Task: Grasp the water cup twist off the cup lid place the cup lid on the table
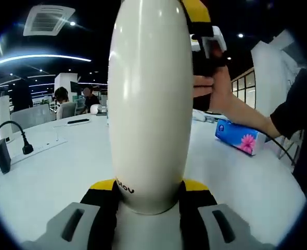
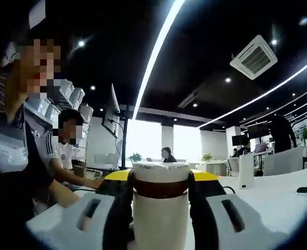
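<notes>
A: Left gripper point(image 1: 149, 200)?
B: Clamped on the tall cream-white smooth plastic water cup point(image 1: 149, 104), yellow-and-black jaws pressed on both sides of its body near the base. The cup is held up above the white surface point(image 1: 49, 177), filling the middle of the left gripper view.

A: Right gripper point(image 2: 160, 200)?
B: Closed around the cylindrical cream cup lid with a brown band point(image 2: 160, 195), jaws touching both sides. In the left gripper view it shows at the cup's far top end, with the person's hand point(image 1: 216, 88) on it.

A: Lid off yet?
B: Can't tell. The joint between lid and body is hidden in both views.

A: Progress?
B: Grasp looks done, both ends gripped. Probably at the twisting step. Left to do: lid free of the cup, then set down on the surface.

A: Anything else nearby?
B: Blue tissue pack with a pink flower point(image 1: 238, 136) on the right of the surface, black power plug and cable point(image 1: 18, 138) far left. Bare room near the tissue pack for the lid.
</notes>
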`<state>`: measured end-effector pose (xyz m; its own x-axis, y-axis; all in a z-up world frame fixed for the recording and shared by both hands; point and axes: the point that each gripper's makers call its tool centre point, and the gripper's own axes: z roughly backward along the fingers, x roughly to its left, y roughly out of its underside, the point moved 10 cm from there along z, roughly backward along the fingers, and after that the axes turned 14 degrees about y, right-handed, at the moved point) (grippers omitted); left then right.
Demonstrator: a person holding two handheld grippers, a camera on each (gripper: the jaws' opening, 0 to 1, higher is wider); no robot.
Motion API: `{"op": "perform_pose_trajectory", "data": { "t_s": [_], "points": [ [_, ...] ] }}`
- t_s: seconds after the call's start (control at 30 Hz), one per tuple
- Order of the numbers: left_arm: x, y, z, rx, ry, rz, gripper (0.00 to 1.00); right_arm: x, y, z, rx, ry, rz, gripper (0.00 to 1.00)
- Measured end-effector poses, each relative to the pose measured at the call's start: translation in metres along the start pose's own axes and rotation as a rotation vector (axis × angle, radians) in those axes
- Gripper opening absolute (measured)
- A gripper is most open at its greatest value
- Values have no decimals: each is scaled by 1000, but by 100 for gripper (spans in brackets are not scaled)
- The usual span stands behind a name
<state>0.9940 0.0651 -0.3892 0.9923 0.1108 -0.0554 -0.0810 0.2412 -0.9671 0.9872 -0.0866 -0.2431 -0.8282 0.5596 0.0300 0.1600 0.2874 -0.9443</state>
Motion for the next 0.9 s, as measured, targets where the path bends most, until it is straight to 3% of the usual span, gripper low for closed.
{"op": "perform_pose_trajectory", "data": {
  "t_s": [0.43, 0.57, 0.9],
  "points": [
    [0, 1, 0, 0, 4, -1, 48, -13, 4, -6, -14, -207, -56, 45],
    [0, 1, 0, 0, 4, -1, 48, -18, 7, -7, -24, -264, -143, 44],
    [1, 1, 0, 0, 1, 0, 48, -25, 11, -14, -49, -391, -164, 44]
  ]
}}
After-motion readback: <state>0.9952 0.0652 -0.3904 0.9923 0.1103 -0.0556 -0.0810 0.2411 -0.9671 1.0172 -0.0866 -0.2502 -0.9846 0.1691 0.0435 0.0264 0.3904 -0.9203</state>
